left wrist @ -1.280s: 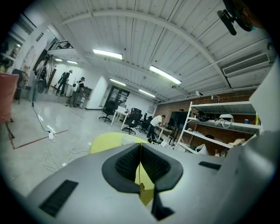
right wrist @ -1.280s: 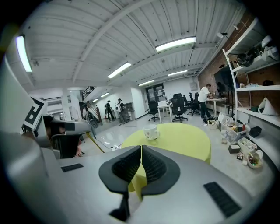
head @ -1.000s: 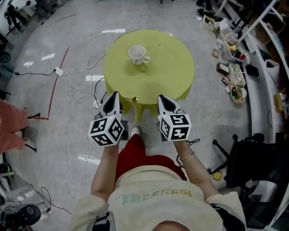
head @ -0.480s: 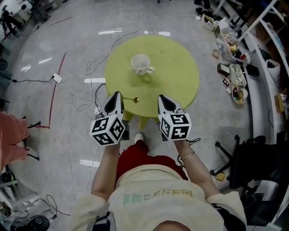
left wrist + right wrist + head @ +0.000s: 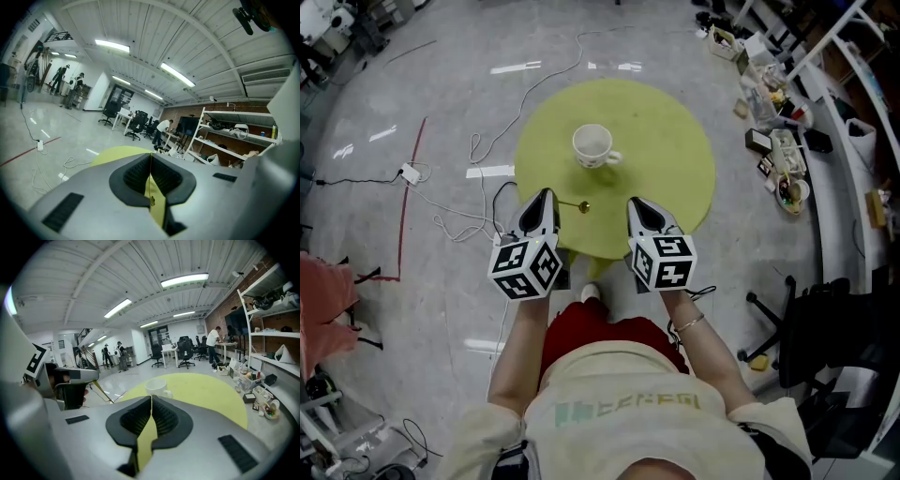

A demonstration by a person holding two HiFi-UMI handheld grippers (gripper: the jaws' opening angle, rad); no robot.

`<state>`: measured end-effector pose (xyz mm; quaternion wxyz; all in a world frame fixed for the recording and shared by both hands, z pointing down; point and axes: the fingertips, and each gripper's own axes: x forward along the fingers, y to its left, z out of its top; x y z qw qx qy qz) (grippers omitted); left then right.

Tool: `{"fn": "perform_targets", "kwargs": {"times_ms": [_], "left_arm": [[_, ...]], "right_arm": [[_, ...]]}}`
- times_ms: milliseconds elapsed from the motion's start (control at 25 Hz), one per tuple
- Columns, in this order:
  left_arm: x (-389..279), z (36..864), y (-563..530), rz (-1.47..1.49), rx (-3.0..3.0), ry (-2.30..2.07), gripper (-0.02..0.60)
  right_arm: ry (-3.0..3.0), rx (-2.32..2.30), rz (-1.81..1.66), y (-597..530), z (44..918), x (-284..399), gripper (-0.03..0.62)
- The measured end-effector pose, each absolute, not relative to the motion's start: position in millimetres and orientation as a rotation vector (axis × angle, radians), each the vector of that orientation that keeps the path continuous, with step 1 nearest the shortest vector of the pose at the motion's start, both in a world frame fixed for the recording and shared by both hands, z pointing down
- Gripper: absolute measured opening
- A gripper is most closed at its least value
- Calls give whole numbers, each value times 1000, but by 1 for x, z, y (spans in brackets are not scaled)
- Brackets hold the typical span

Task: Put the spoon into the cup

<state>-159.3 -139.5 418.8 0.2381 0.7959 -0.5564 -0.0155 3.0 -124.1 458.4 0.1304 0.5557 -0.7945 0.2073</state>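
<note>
A thin golden spoon [image 5: 575, 204] is clamped in the left gripper [image 5: 546, 197] over the round yellow-green table's [image 5: 666, 159] near edge, short of the glossy white cup [image 5: 592, 144]. The right gripper's [image 5: 637, 205] jaws are pressed together, empty.

Floor: pale grey and glossy [image 5: 412, 281], streaked with lamp glare, under both grippers.
Table: round, yellow-green [image 5: 666, 169], just ahead of the left gripper [image 5: 544, 197] and right gripper [image 5: 637, 204].
Cables: white leads [image 5: 478, 141] and a power strip [image 5: 410, 172] left of the left gripper, near a red floor line [image 5: 411, 187].
Shelving: white racks [image 5: 787, 141] crowded with small items, well right of the right gripper.
Chair: black [image 5: 811, 328], right of and behind the right gripper.
Ceiling: white ribbed panels with long tube lights [image 5: 176, 74].
Far end: brick wall [image 5: 222, 315], desks and dark office chairs [image 5: 185, 352] ahead.
</note>
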Motion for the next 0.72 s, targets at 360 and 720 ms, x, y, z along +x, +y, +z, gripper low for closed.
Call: {"fn": "perform_targets", "kwargs": {"times_ms": [360, 720], "left_arm": [[-166, 419, -160, -43, 2192, -1498, 23], [-158, 412, -183, -64, 2201, -1508, 23]], "right_arm": [[-2273, 1638, 662, -139, 465, -4, 37], [-2258, 1650, 652, -157, 467, 7, 37]]}}
